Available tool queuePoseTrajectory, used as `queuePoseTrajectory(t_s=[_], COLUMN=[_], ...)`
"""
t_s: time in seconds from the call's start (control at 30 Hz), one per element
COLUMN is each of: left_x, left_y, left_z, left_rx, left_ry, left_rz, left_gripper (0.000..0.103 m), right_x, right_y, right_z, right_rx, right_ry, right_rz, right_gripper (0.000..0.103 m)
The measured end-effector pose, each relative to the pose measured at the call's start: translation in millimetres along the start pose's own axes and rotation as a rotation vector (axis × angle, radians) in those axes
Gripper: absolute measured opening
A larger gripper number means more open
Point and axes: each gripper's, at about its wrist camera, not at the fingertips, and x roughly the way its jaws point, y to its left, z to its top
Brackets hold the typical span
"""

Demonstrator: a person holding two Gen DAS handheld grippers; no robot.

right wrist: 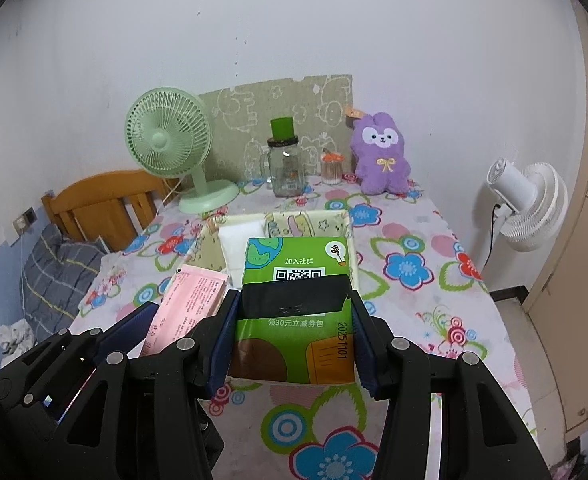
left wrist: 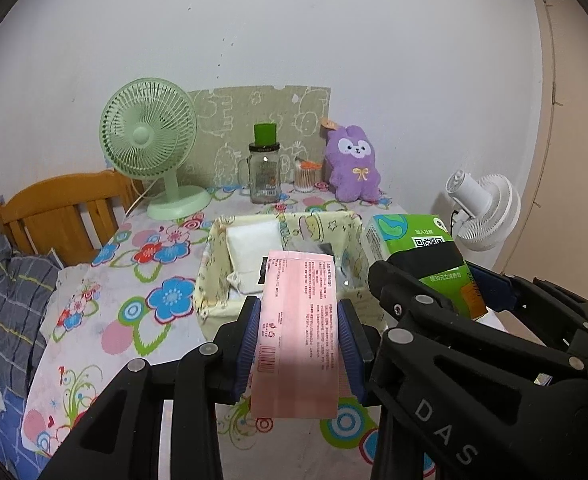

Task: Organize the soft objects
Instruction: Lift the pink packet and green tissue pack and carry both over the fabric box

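My left gripper (left wrist: 299,340) is shut on a flat pink packet (left wrist: 297,328), held above the flowered tablecloth just in front of a yellow fabric basket (left wrist: 210,276). My right gripper (right wrist: 292,332) is shut on a green tissue pack (right wrist: 294,312) with a black band, held above the near side of the same basket (right wrist: 351,248). A white soft pack (left wrist: 254,252) lies inside the basket at its left. In the left wrist view the green pack (left wrist: 425,256) hangs to the right of the pink packet. In the right wrist view the pink packet (right wrist: 186,304) shows at the left.
At the table's back stand a green desk fan (left wrist: 150,148), a glass jar mug with a green lid (left wrist: 264,172), a cup of cotton swabs (left wrist: 305,176) and a purple plush rabbit (left wrist: 353,164). A white fan (right wrist: 529,204) stands right; a wooden bed frame (left wrist: 62,208) is left.
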Motion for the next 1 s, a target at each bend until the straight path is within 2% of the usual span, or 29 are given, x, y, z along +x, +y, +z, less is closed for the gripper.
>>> queuePoseTrajectory(t_s=[0.5, 1.0], left_x=[14.2, 47.5], left_y=[1.7, 14.3], left_z=[26.3, 42.5], left_rx=[0.007, -0.008], left_ry=[-0.040, -0.050], left_rz=[0.010, 0.016], left_gripper=[0.039, 0.039], right_x=[11.3, 47.9], right_y=[-3.5, -3.5], right_z=[28.4, 48.7], right_rx=[-0.004, -0.005], right_ry=[-0.040, -0.046], right_rz=[0.004, -0.007], right_gripper=[0.055, 0.055])
